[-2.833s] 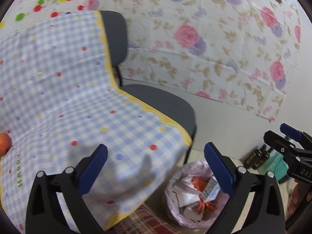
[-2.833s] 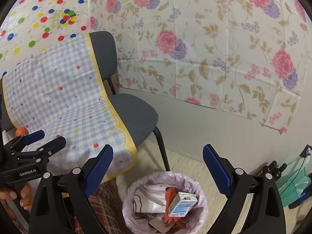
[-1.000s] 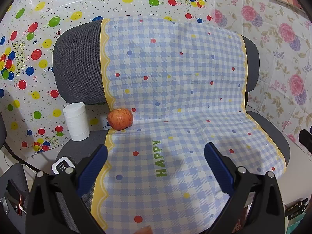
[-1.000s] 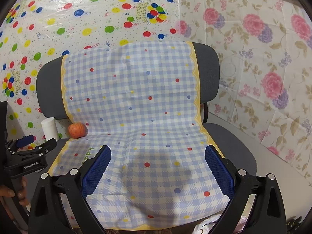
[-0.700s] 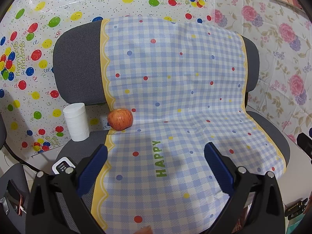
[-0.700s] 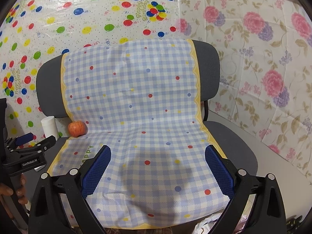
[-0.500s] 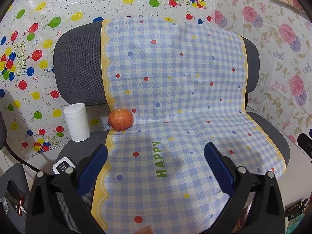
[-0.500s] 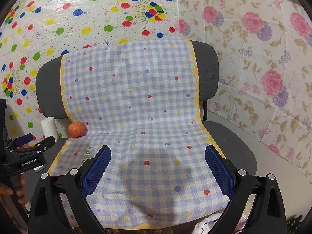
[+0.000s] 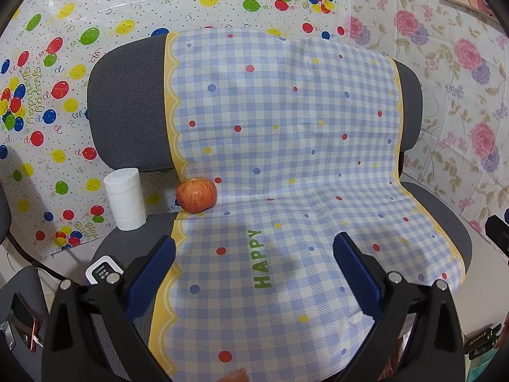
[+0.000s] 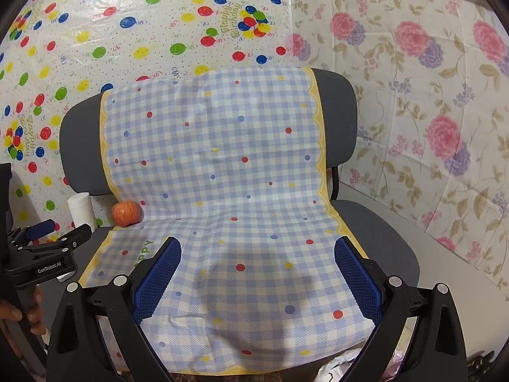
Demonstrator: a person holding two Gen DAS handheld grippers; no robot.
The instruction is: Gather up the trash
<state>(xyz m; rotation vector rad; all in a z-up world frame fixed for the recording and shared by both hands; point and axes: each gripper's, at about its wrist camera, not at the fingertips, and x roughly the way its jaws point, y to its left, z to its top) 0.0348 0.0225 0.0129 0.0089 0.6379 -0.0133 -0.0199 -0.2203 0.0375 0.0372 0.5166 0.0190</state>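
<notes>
In the left wrist view, the left claw (image 9: 254, 265) hangs released over the front of a grey chair (image 9: 127, 105), its two blue-padded fingers (image 9: 149, 278) spread wide with nothing between them. A blue-and-white checked cloth (image 9: 286, 146) with coloured dots, a yellow scalloped border and the word HAPPY in green is draped down the chair's back and across its seat. An apple (image 9: 196, 194) rests at the back of the seat, at the left edge of the cloth and touching it. A white roll of paper (image 9: 125, 202) stands upright just left of the apple, on the bare grey seat and apart from the fruit. A small white device (image 9: 101, 270) with dark buttons lies at the chair's front left corner, near the left finger. Behind the chair hangs a balloon-print sheet (image 9: 63, 41), and to the chair's right a flower-print sheet (image 9: 461, 95). In the right wrist view, the right claw (image 10: 257, 277) is likewise released, its fingers wide apart over the front of the cloth-covered seat and holding nothing. The apple (image 10: 126, 212) sits at the chair's back left corner with the white roll (image 10: 81, 210) just beyond it. The left claw (image 10: 57, 234) shows at the chair's left side, held in a hand (image 10: 19, 308) at the frame edge. A bit of pale crinkled plastic (image 10: 337, 369) peeks out below the front right of the seat; what it holds cannot be made out.
</notes>
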